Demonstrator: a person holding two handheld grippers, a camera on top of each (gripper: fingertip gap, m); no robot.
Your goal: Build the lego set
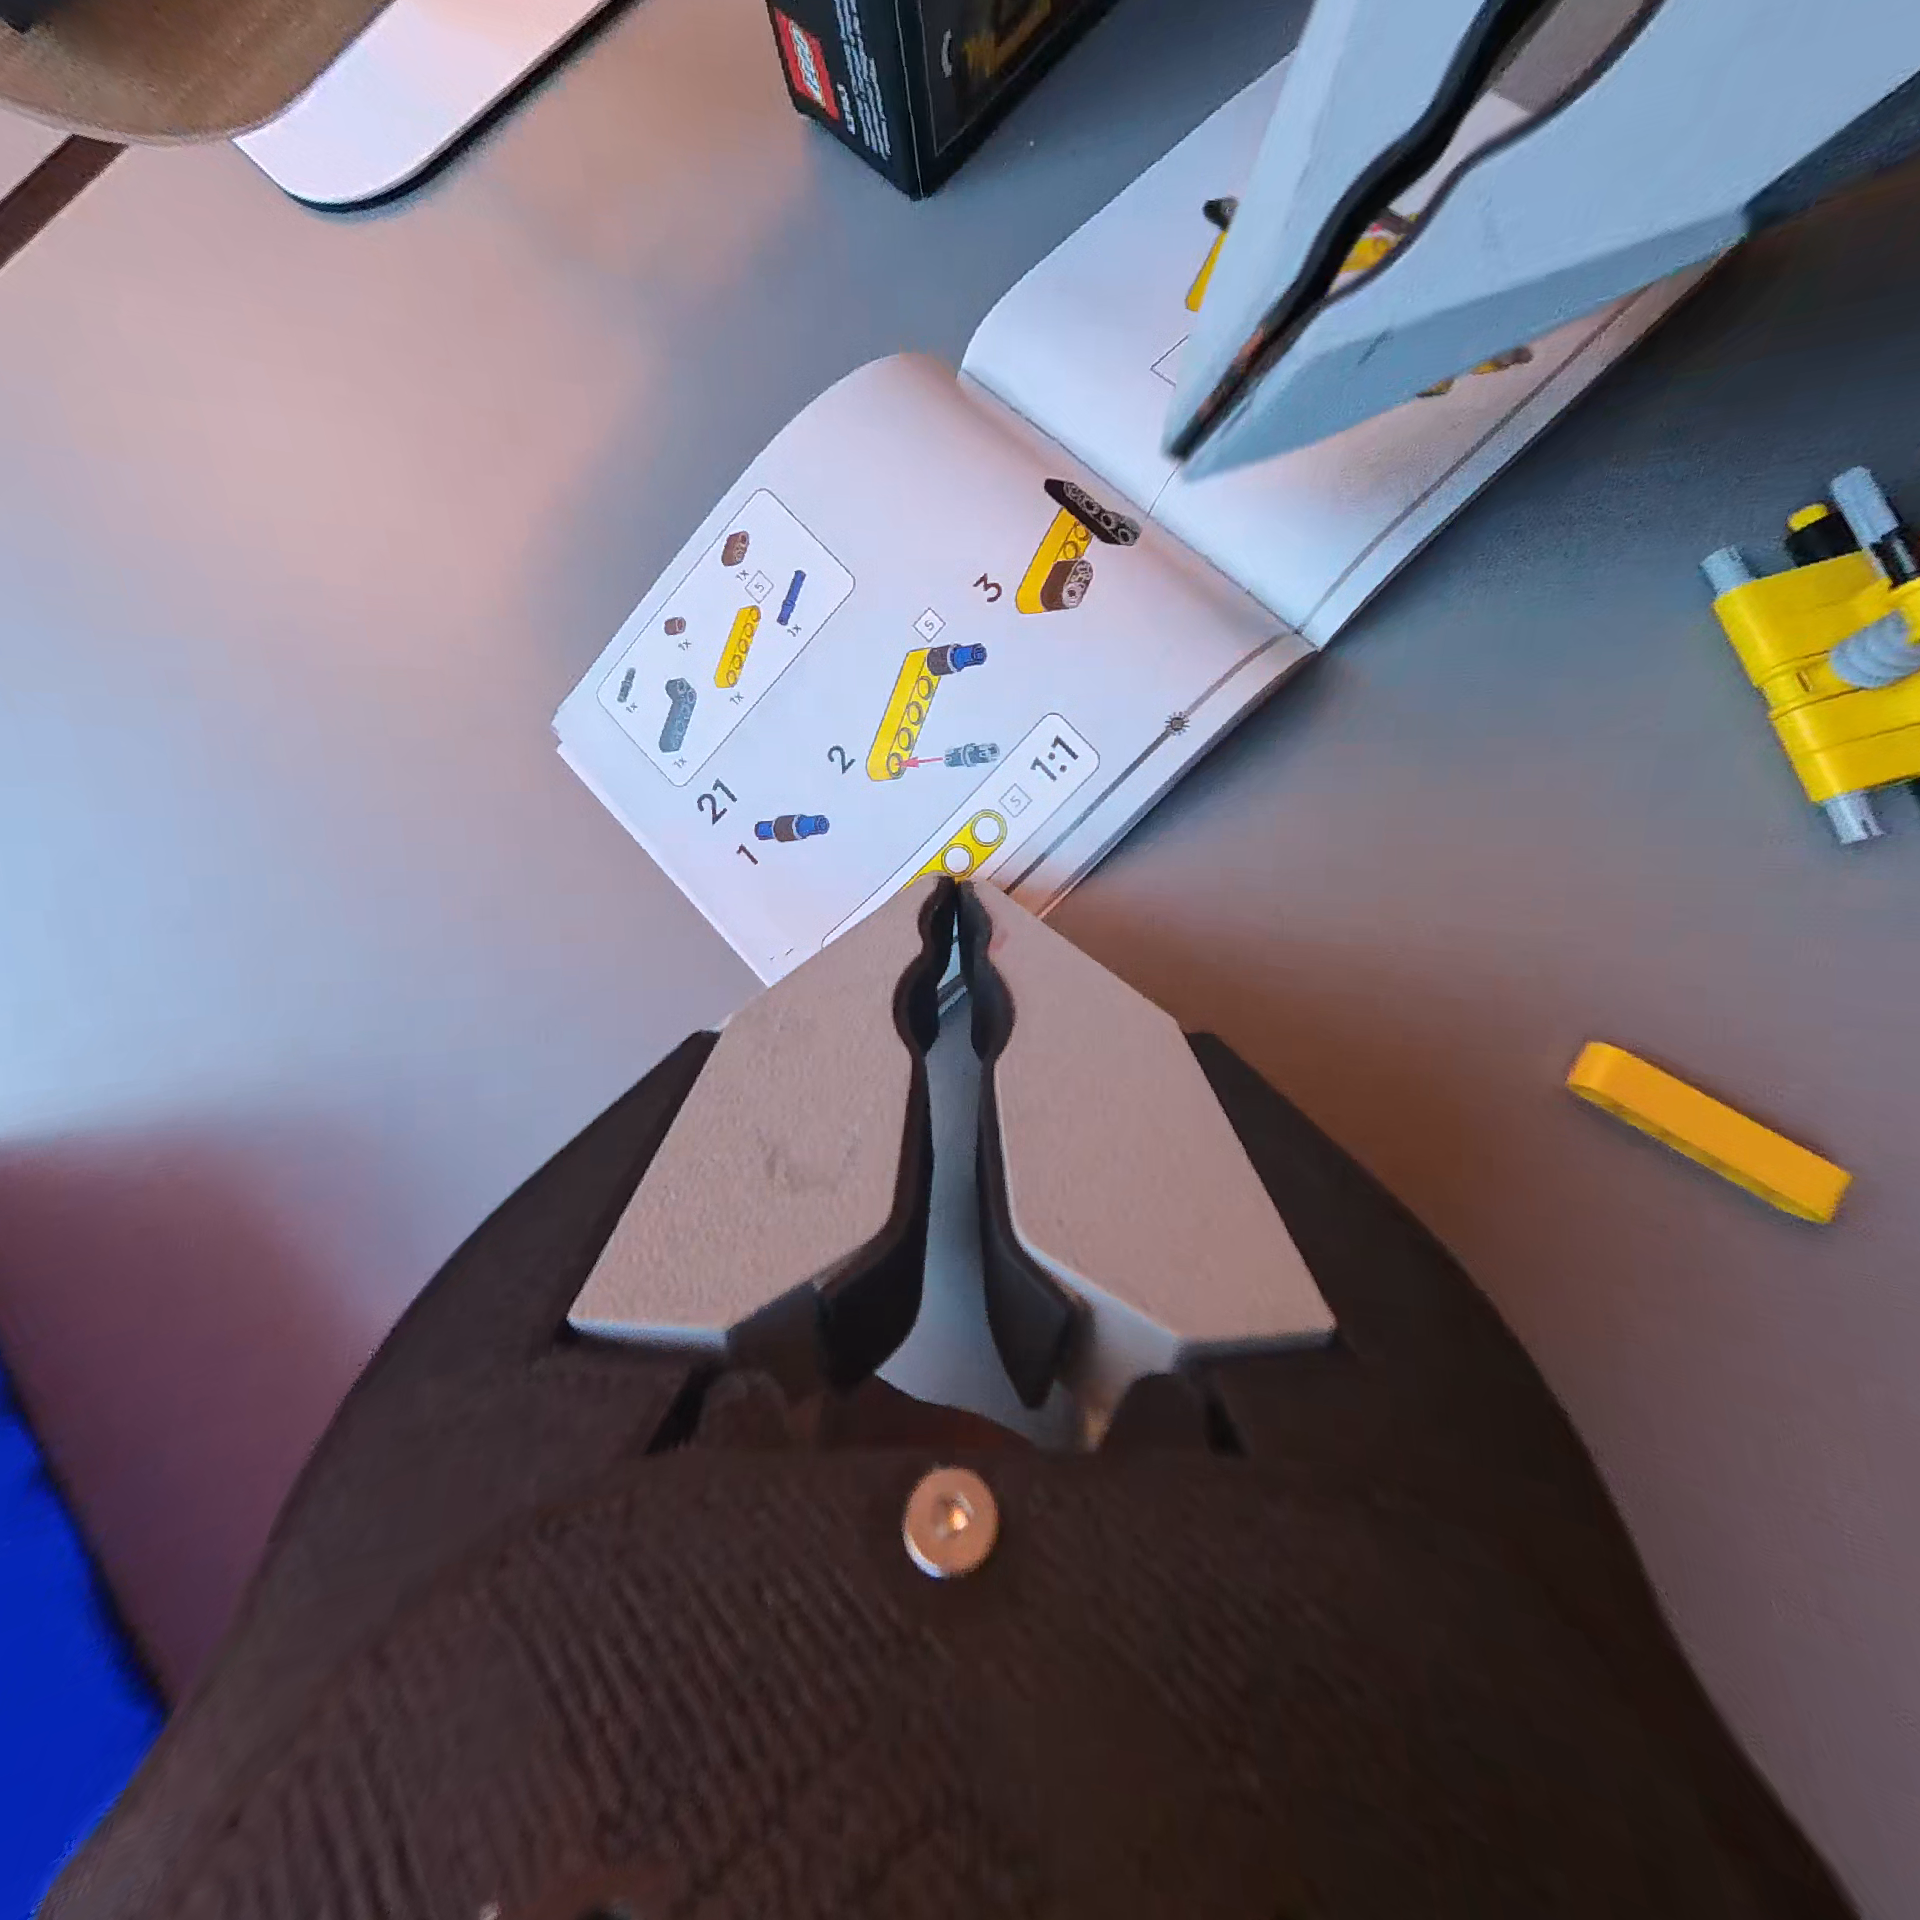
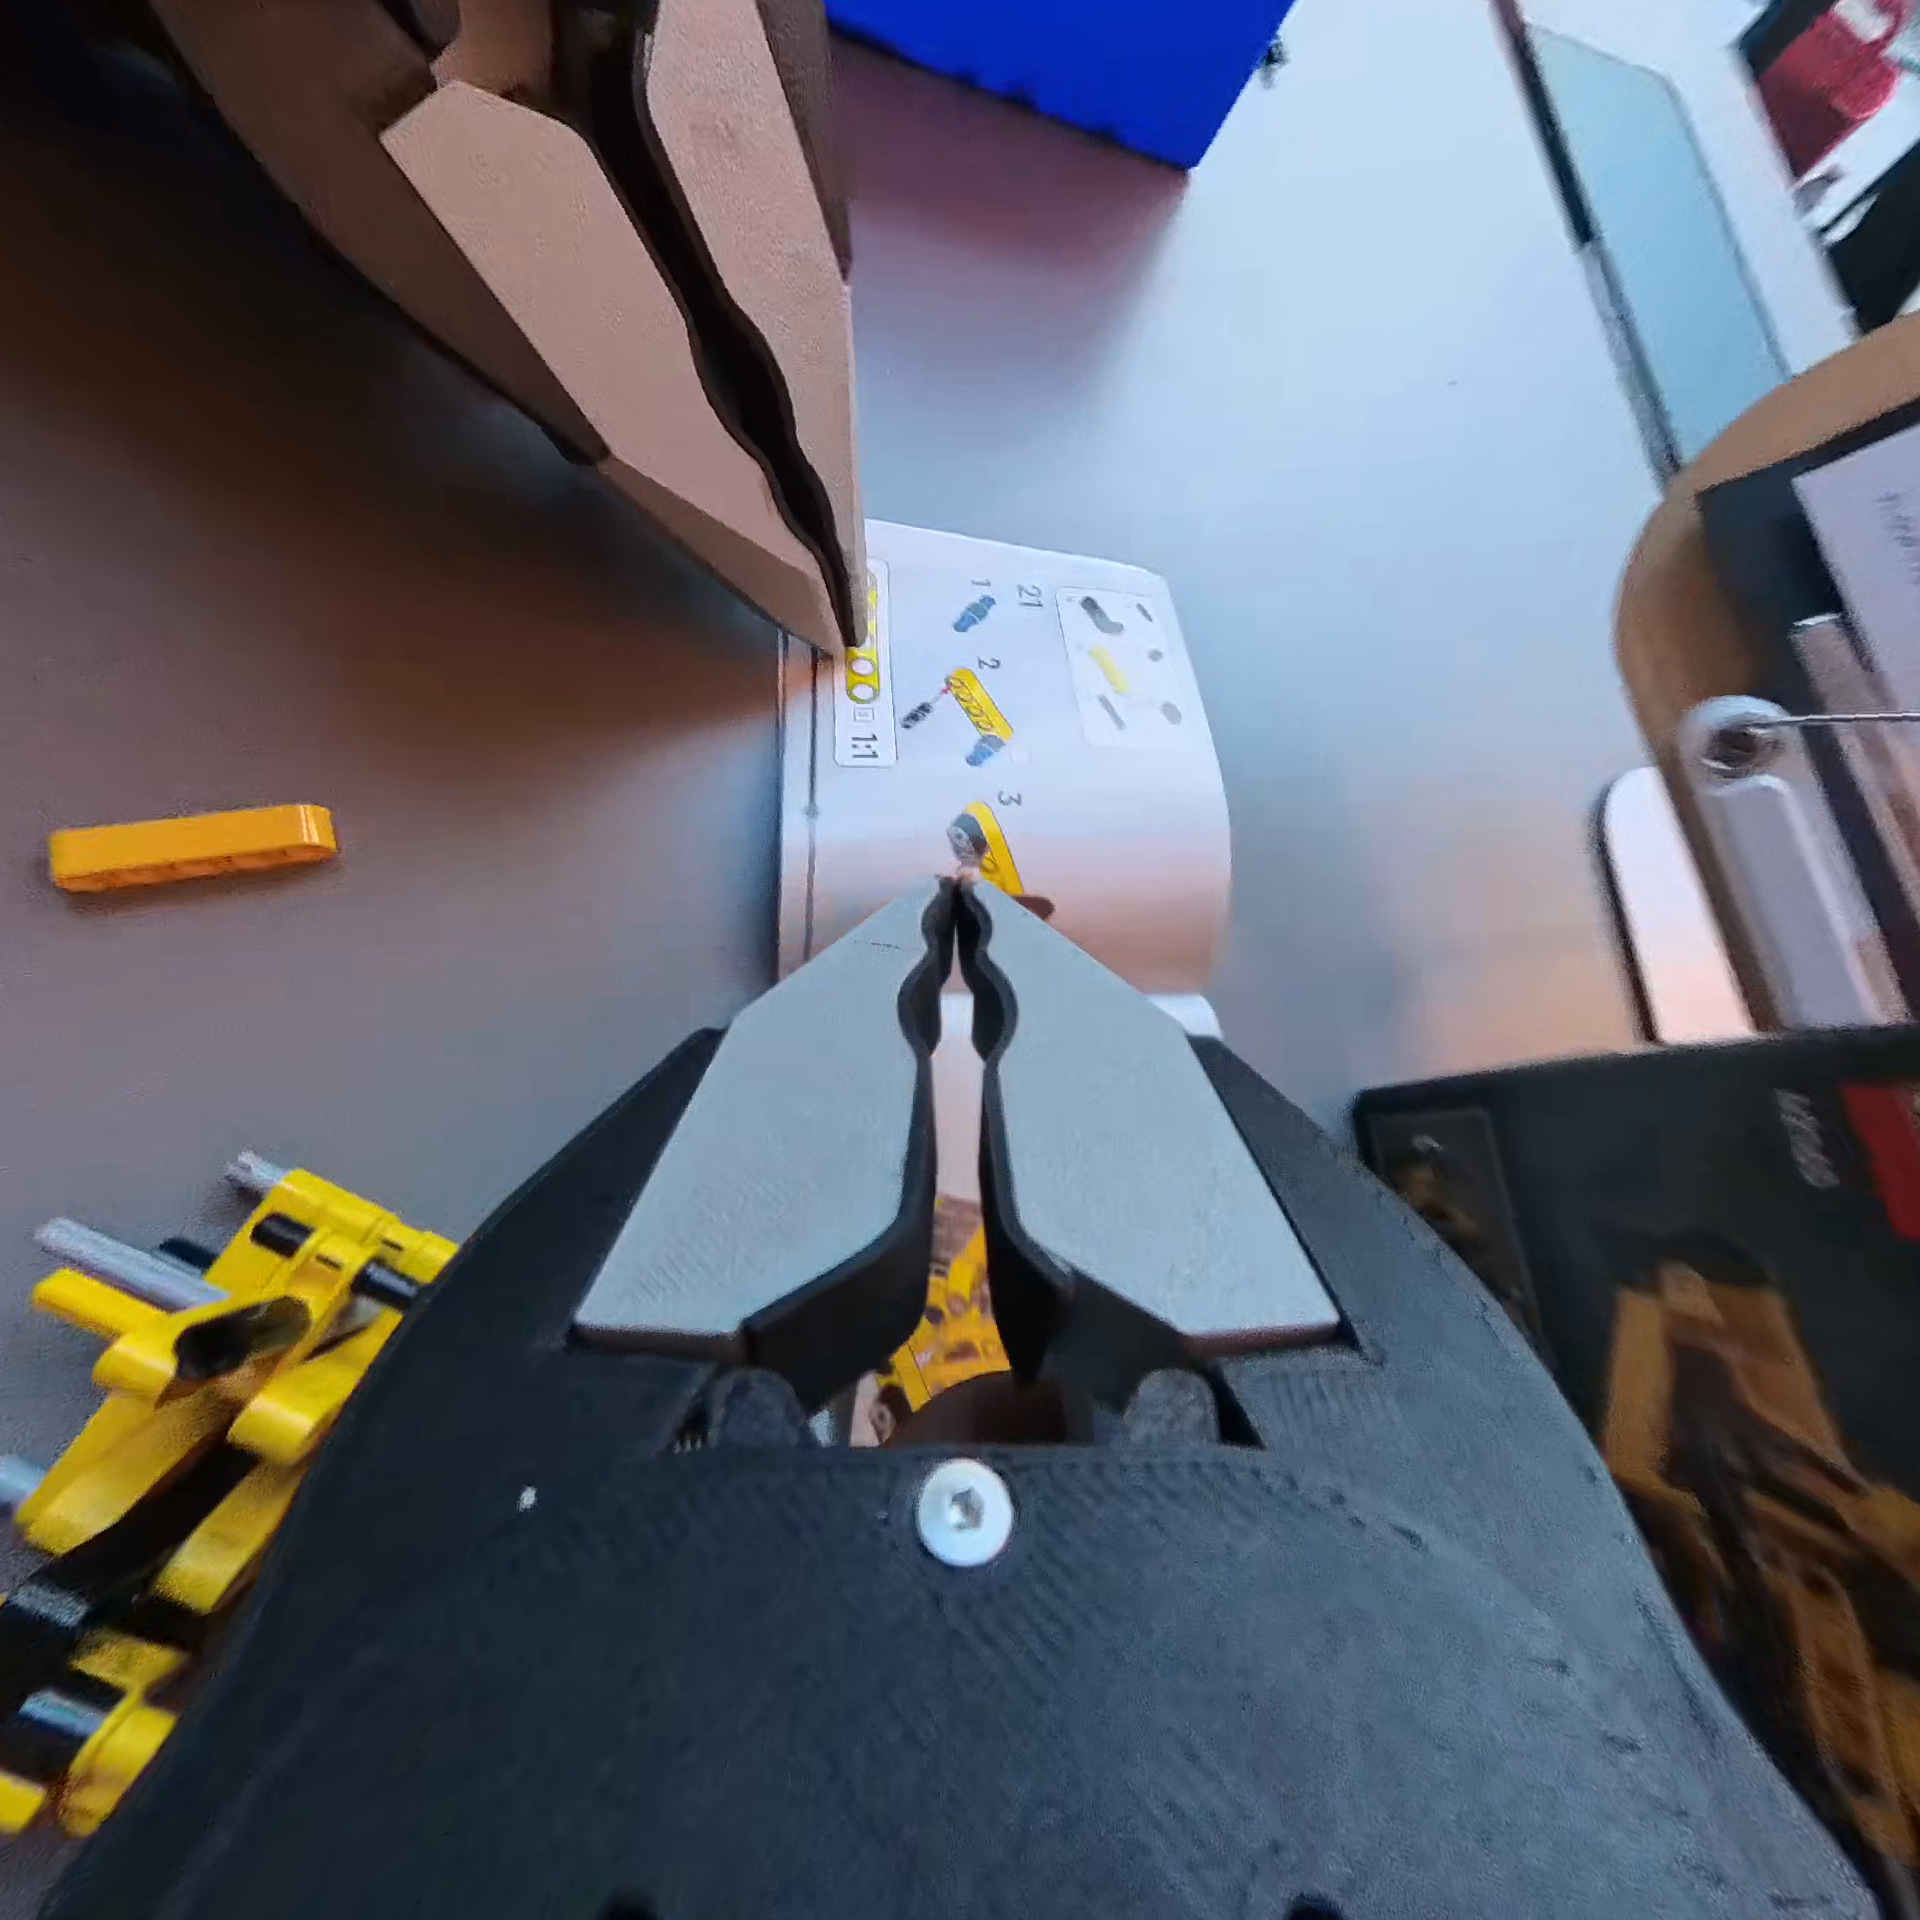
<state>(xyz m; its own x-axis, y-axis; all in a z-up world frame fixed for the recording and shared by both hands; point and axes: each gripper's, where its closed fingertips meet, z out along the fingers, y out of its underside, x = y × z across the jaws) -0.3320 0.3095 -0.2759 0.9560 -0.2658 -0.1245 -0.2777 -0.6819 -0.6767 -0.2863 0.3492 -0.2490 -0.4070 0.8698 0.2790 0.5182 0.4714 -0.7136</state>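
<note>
My left gripper [image 1: 957, 891]: fingers pressed together, empty, tips over the booklet [image 1: 935, 665] near edge.
My right gripper [image 2: 957, 888]: also pressed together, empty, over the fold.
Yellow beam [image 1: 1709, 1132]: flat on the table [image 1: 364, 623], off to my left gripper's right, well apart from the booklet.
Long axis: slanting across my left gripper's line.
Nearer tool: my left, I judge.

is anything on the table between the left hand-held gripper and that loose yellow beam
Nothing visible. The left hand-held gripper, shut, sits over the open instruction booklet; the yellow beam lies off to its right on bare grey table. The yellow assembly sits farther back, clear of that path.
</note>
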